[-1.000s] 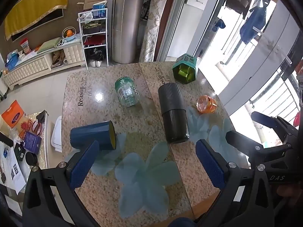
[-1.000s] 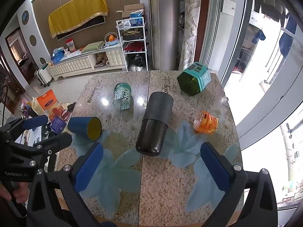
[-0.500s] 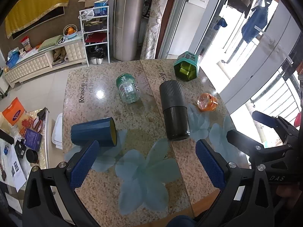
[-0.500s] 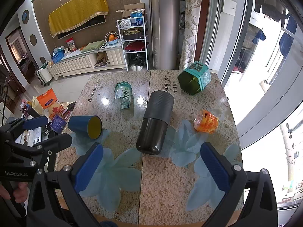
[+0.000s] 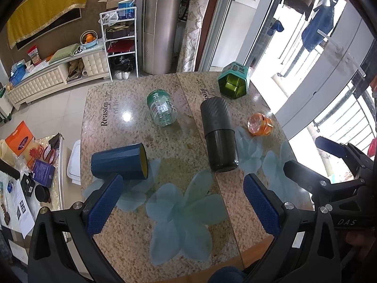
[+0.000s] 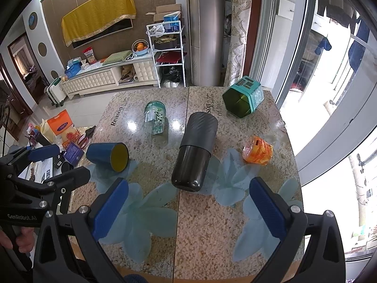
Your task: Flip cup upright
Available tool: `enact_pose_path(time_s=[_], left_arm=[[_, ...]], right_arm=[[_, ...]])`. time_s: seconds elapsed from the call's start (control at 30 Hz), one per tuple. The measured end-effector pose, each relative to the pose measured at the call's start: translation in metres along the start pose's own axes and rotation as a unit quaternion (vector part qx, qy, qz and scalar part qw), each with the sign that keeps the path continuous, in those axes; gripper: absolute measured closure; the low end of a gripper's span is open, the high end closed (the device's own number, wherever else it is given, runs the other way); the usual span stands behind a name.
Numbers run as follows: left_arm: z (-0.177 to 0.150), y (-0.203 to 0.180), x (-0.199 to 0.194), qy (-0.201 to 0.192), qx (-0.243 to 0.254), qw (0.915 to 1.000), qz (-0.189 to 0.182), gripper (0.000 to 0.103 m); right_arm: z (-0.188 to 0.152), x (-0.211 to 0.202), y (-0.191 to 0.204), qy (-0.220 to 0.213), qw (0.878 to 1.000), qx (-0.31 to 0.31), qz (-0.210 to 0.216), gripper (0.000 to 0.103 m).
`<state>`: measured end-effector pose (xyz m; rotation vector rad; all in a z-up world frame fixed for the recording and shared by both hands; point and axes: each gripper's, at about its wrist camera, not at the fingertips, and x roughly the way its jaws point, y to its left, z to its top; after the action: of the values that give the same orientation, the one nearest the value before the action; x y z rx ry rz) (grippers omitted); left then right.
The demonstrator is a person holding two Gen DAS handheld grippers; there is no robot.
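Several cups lie on their sides on a granite table [image 5: 165, 160]: a dark blue cup with a yellow inside [image 5: 119, 162] [image 6: 107, 156], a black tumbler [image 5: 219, 133] [image 6: 194, 149], a clear green glass jar [image 5: 161, 107] [image 6: 154, 116], a teal hexagonal cup [image 5: 233, 83] [image 6: 242, 99] and a small orange cup [image 5: 259, 125] [image 6: 257, 150]. My left gripper [image 5: 183, 202] is open above the table's near edge, its left finger just in front of the blue cup. My right gripper [image 6: 188, 208] is open and empty, hovering in front of the black tumbler.
The table's right edge runs along a glass sliding door [image 6: 318, 94]. Left of the table a low side table [image 5: 28, 165] holds boxes and small items. A white rack [image 6: 168, 54] and a cabinet stand beyond the far edge.
Both grippers have drawn back or risen slightly; the objects appear a little farther up in both views. Nothing on the table has moved.
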<state>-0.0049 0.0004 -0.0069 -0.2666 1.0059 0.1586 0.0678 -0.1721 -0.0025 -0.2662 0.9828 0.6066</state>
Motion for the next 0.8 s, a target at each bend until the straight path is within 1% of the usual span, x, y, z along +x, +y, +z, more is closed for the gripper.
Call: enact_pose_path(time_s=[0.17, 0.5, 0.63, 0.8], left_arm=[[-0.005, 0.002, -0.001, 0.005, 0.005, 1.0, -0.001, 0.0], [-0.006, 0.005, 0.006, 0.031, 0.01, 0.9995, -0.001, 0.0], [0.002, 0.008, 0.012, 0.045, 0.004, 0.999, 0.001, 0.0], [0.022, 0.009, 0.019, 0.044, 0.011, 0.9989, 0.012, 0.001]], right_arm=[[-0.001, 0.0, 0.003, 0.001, 1.0, 0.002, 0.001, 0.0], [-0.003, 0.004, 0.002, 0.015, 1.0, 0.013, 0.007, 0.0], [-0.002, 0.004, -0.002, 0.024, 1.0, 0.014, 0.008, 0.0], [-0.005, 0.007, -0.017, 0.035, 0.999, 0.02, 0.008, 0.0]])
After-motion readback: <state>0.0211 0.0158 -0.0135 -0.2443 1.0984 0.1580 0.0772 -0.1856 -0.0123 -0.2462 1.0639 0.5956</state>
